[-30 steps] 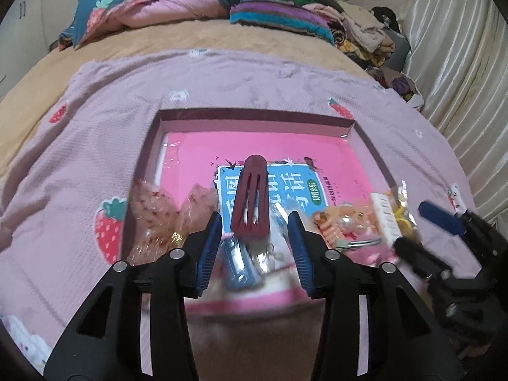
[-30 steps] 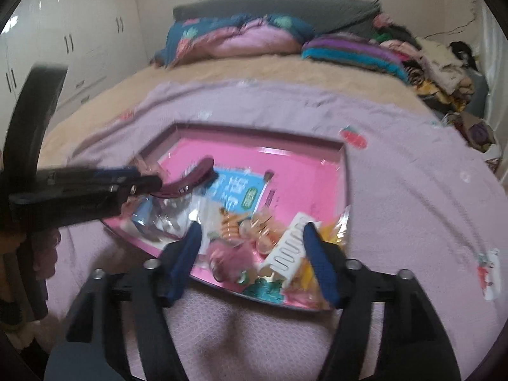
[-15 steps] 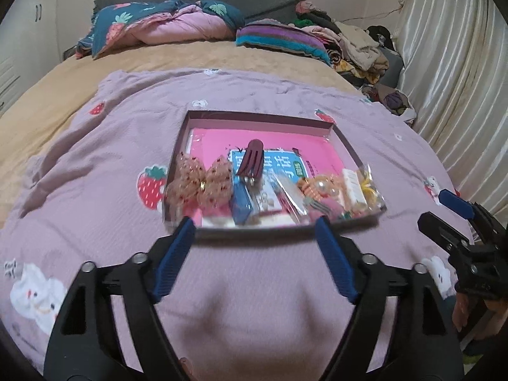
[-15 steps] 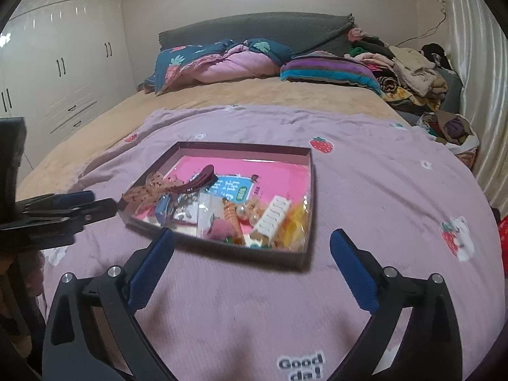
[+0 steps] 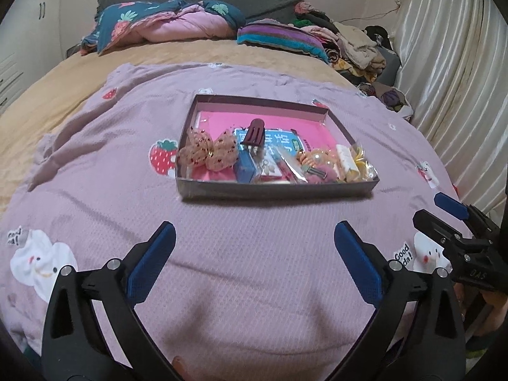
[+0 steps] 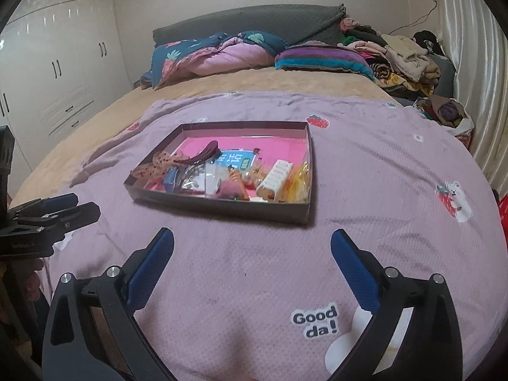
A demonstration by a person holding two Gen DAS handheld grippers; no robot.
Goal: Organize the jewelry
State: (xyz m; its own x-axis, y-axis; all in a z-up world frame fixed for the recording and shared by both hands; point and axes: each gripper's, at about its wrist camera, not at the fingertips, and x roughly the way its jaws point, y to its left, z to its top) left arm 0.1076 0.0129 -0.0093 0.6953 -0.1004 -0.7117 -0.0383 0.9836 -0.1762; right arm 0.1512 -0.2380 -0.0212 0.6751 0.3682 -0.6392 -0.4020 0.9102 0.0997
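Note:
A shallow dark box point(image 5: 273, 189) with a pink bottom lies on the purple blanket, also in the right wrist view point(image 6: 219, 204). It holds a maroon hair clip point(image 5: 254, 132) point(image 6: 203, 154), a dotted bow point(image 5: 208, 152), a blue clip point(image 5: 244, 168), a white comb clip point(image 6: 275, 176) and several small bagged pieces. My left gripper point(image 5: 254, 258) is open and empty, well in front of the box. My right gripper point(image 6: 252, 265) is open and empty, also in front of the box.
The purple blanket point(image 5: 254, 285) covers a bed with a tan sheet. Folded quilts point(image 5: 165, 22) and a clothes pile point(image 5: 349, 44) lie at the head. Curtains point(image 5: 451, 79) hang at the right. White wardrobes point(image 6: 47, 79) stand at the left.
My left gripper let go of the maroon hair clip in the box, opened wide and pulled back. My right gripper also opened wider and drew back from the box.

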